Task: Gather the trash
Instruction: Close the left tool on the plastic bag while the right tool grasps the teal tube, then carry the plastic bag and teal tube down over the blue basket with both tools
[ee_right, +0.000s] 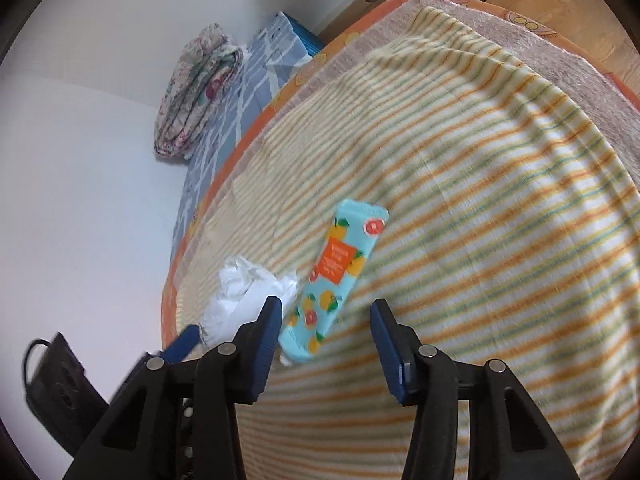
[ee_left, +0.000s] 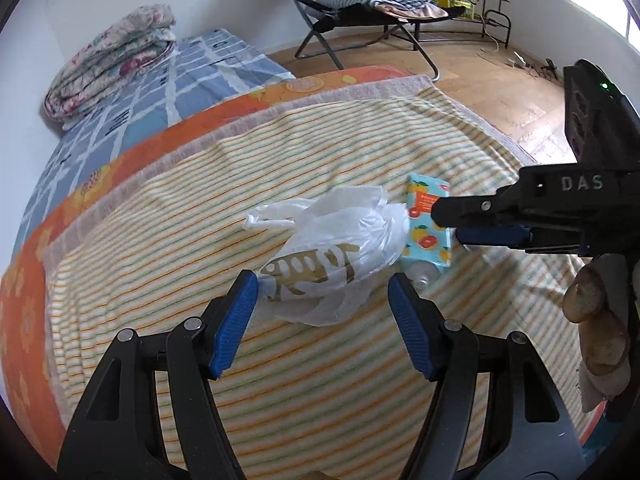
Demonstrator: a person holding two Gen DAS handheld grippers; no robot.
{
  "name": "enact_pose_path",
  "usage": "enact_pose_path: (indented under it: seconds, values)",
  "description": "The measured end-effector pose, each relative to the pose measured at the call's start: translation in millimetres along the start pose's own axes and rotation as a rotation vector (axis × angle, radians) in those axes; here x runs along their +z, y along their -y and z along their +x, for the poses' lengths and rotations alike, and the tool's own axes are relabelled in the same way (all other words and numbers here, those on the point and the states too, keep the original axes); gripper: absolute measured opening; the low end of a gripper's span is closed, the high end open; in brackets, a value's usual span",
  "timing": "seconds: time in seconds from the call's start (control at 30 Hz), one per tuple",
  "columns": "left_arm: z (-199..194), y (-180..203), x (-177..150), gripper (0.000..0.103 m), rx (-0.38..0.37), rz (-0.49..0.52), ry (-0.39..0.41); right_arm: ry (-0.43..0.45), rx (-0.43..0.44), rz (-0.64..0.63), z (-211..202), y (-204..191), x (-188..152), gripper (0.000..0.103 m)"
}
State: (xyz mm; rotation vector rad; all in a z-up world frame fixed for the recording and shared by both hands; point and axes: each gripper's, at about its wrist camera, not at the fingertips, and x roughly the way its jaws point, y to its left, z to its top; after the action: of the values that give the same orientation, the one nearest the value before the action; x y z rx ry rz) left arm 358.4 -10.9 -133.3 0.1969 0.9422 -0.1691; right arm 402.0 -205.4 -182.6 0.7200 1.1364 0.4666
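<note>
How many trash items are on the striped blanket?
2, maybe more hidden: a plastic bag between the open left gripper fingers, and a tube beside it, ahead of the open right gripper.

White plastic bag (ee_left: 332,236), gold fishbone print. Turquoise tube (ee_right: 336,276), orange citrus pattern. Blanket (ee_right: 500,240) cream, orange-green stripes.

bag (ee_left: 332,256) on blanket (ee_left: 160,216), tube (ee_left: 428,220) beside

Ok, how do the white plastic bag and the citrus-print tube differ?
The plastic bag is white, translucent and crumpled, with a gold print; the tube is turquoise, flat and smooth. The bag looks bulkier and the tube slimmer. Both lie side by side on the striped blanket, neither gripped.
</note>
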Motion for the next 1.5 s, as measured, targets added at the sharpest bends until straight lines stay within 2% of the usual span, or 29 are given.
enact_pose_path:
  seconds: [0.03, 0.1, 0.3, 0.47, 0.53, 0.63, 0.7, 0.77, 0.8, 0.9, 1.03, 1.1, 1.3, 1.5]
  values:
    - [2.1, -3.5, -0.2, 0.069, -0.005, -0.012, 0.002, 0.006, 0.007, 0.004, 2.8, -0.4, 2.8, 0.049]
    - [5.0, -8.7, -2.0, 0.057, -0.008, -0.031, 0.000, 0.019, 0.018, 0.010, 5.1, 0.6, 5.7, 0.048]
    - [8.7, -13.6, -5.4, 0.053, -0.033, -0.054, 0.012, 0.053, 0.041, 0.018, 13.8, -2.6, 14.8, 0.046]
    - [11.0, -10.8, -5.4, 0.050, -0.037, -0.056, 0.016, 0.053, 0.030, 0.000, 23.8, -9.5, 19.1, 0.035]
    - [12.6, -9.4, -5.4, 0.048, -0.041, -0.060, 0.018, 0.053, 0.037, 0.011, 26.6, -9.7, 19.8, 0.026]
    - [13.1, -9.6, -5.7, 0.047, -0.038, -0.067, 0.019, 0.041, 0.048, 0.020, 31.9, -10.9, 18.1, 0.021]
    - [13.0, -15.1, -6.9, 0.043, -0.051, -0.119, 0.018, 0.038, 0.048, 0.013, 33.3, -12.1, 15.6, 0.020]
    - [12.0, -21.6, -8.2, 0.039, -0.066, -0.172, 0.017, 0.036, 0.043, 0.004, 33.7, -14.2, 14.0, 0.015]
    - [10.6, -24.4, -9.0, 0.036, -0.066, -0.190, 0.018, 0.031, 0.040, -0.002, 31.5, -13.8, 11.1, 0.011]
    - [6.5, -30.1, -11.7, 0.034, -0.050, -0.219, 0.020, 0.032, 0.030, -0.018, 31.5, -14.0, 8.6, 0.010]
    - [-1.7, -30.2, -16.7, 0.032, -0.040, -0.207, 0.025, 0.030, 0.005, -0.076, 31.5, -20.9, 6.8, 0.007]
    - [-7.9, -31.0, -20.0, 0.024, -0.042, -0.214, 0.027, 0.031, -0.006, -0.104, 28.5, -28.0, 4.3, 0.006]
    - [-29.9, -35.4, -31.0, 0.022, -0.021, -0.226, 0.027, 0.041, -0.052, -0.218, 11.8, -53.7, -11.4, 0.004]
    - [-67.7, -40.9, -51.0, 0.022, -0.001, -0.256, 0.046, 0.069, -0.093, -0.323, -19.7, -72.4, -32.6, 0.004]
